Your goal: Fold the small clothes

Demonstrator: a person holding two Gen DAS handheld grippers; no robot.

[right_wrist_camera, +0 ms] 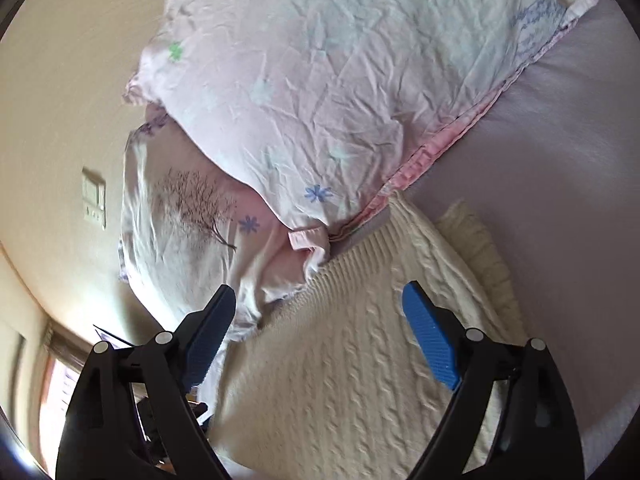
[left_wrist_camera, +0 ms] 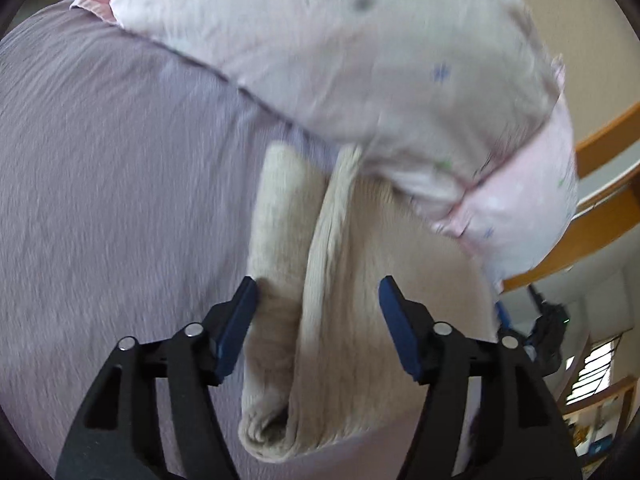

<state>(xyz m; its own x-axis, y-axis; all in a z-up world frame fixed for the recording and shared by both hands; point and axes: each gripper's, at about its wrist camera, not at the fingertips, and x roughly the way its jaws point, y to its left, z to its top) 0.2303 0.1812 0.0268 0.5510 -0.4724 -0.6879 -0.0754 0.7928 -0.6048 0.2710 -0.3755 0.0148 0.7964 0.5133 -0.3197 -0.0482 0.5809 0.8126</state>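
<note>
A cream cable-knit sweater lies on the lilac bed sheet, with folds and a sleeve bunched along its left side. My left gripper is open, its jaws standing either side of the folded knit just above it. In the right wrist view the same sweater spreads flat below my right gripper, which is open and empty over its upper edge. A sleeve lies along its right side.
Two pink flower-print pillows lie stacked at the head of the bed, touching the sweater's top edge. A wooden bed frame and a beige wall with a switch panel lie beyond. The sheet stretches to the right.
</note>
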